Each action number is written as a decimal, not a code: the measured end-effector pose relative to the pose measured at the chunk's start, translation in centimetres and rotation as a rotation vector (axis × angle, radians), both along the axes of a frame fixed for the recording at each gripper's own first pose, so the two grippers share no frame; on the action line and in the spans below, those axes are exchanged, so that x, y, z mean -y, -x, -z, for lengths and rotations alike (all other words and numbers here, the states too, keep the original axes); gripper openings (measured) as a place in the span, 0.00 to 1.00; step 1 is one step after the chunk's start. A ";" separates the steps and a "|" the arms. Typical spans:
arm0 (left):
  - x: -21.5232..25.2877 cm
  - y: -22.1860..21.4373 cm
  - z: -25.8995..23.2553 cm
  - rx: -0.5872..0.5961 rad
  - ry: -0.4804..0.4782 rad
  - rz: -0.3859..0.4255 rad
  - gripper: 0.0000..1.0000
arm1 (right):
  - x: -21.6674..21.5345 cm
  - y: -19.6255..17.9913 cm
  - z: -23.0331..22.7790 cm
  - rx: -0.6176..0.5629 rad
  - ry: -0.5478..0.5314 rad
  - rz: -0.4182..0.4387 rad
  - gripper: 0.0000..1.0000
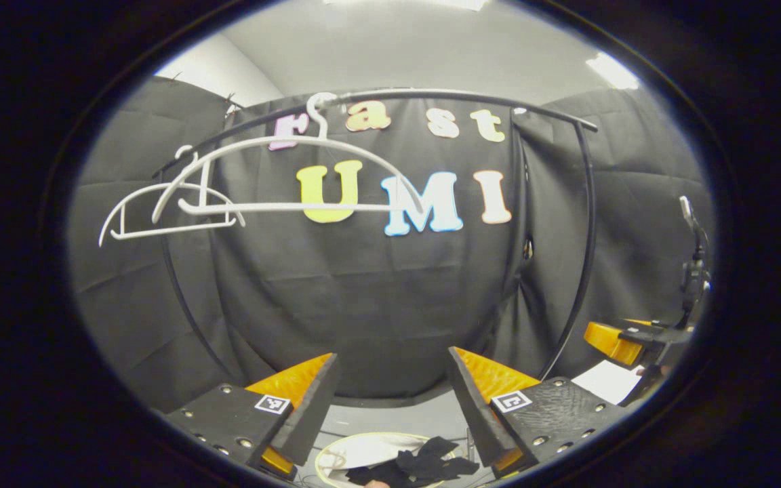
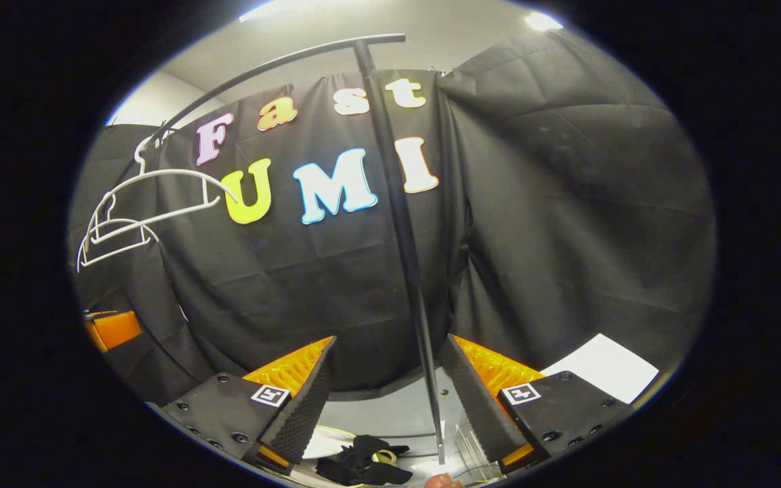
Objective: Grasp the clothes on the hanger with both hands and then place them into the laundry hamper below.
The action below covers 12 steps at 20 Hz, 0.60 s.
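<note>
Black garment (image 1: 417, 464) lies in hamper (image 1: 336, 457), below both claws.
L claw (image 1: 390, 400) & R claw (image 2: 387, 393) gape wide, empty; white hangers (image 1: 282, 183) bare overhead.

Black clothes rail (image 1: 485, 100) arching across black cloth wall (image 1: 377, 298); upright rail post (image 2: 401, 224) in front. White sheet (image 2: 601, 366) lower right. Ceiling light (image 1: 611, 71) overhead.
</note>
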<state>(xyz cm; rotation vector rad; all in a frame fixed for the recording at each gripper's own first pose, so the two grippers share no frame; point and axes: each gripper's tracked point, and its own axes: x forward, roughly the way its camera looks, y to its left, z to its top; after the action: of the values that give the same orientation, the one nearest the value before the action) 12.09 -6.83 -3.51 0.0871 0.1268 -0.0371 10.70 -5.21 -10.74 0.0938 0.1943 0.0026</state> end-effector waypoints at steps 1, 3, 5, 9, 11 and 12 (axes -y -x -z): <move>0.2 0.2 -0.9 0.012 0.001 -0.010 0.92 | 0.4 0.1 -0.7 0.023 0.002 -0.006 0.98; 1.7 1.0 -1.7 0.027 0.002 -0.011 0.92 | 1.8 0.8 -1.6 0.071 0.026 -0.020 1.00; 2.8 1.9 -2.8 0.051 -0.007 -0.015 0.92 | 2.2 0.8 -2.2 0.113 0.055 -0.039 0.92; 4.7 4.1 -4.8 0.092 0.044 0.008 0.92 | 2.3 1.7 -4.7 0.189 0.072 -0.069 0.93; 4.9 5.1 -6.2 0.118 0.065 0.022 0.92 | 2.1 2.3 -6.5 0.234 0.054 -0.062 0.98; 4.8 5.3 -6.7 0.129 0.066 0.030 0.92 | 2.0 2.6 -7.7 0.267 0.045 -0.053 0.98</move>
<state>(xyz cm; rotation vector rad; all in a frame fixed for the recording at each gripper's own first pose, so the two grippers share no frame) 6.75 -11.60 3.22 0.0249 -0.0051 -0.0650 8.15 -7.21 -3.03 0.0431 -0.0698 0.0635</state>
